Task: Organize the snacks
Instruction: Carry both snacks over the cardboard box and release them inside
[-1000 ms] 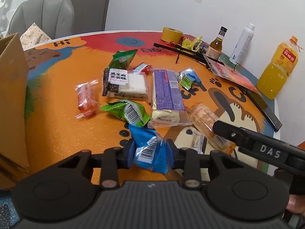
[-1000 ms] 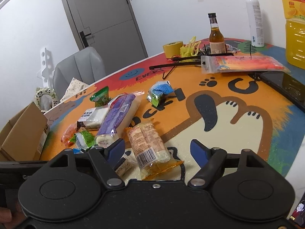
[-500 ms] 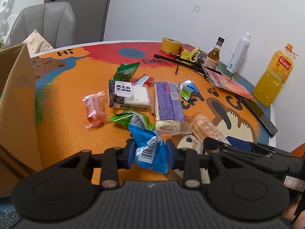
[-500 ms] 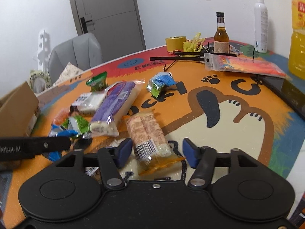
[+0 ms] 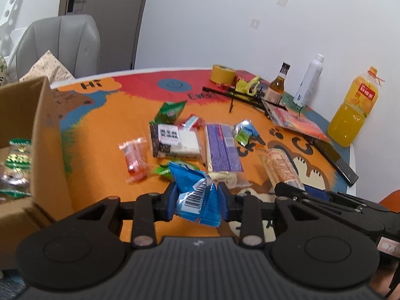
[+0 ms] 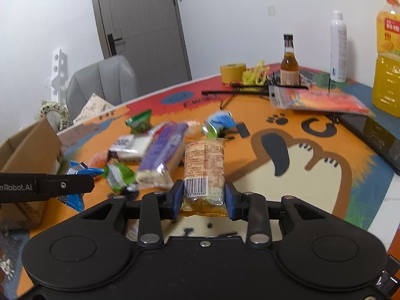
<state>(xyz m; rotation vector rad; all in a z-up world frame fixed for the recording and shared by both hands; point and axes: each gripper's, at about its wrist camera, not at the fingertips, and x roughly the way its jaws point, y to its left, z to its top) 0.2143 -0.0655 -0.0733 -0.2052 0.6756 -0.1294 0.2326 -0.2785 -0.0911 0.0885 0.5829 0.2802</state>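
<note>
Over the "Hi" table, left gripper clamps a barcoded blue packet; right gripper, fingers just closing, grips a barcoded orange packet

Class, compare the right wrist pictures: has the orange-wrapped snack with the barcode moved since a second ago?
Yes. The orange-wrapped snack lay slanted on the tabletop; now it sits straight, clamped in the right gripper, whose jaws have just been closing on it.

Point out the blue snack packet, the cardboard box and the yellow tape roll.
blue snack packet [image 5: 193, 196]: left wrist view, barcode panel.
cardboard box [image 5: 48, 150]: left wrist view, outer side wall.
yellow tape roll [image 6: 232, 71]: right wrist view, outer side.
</note>
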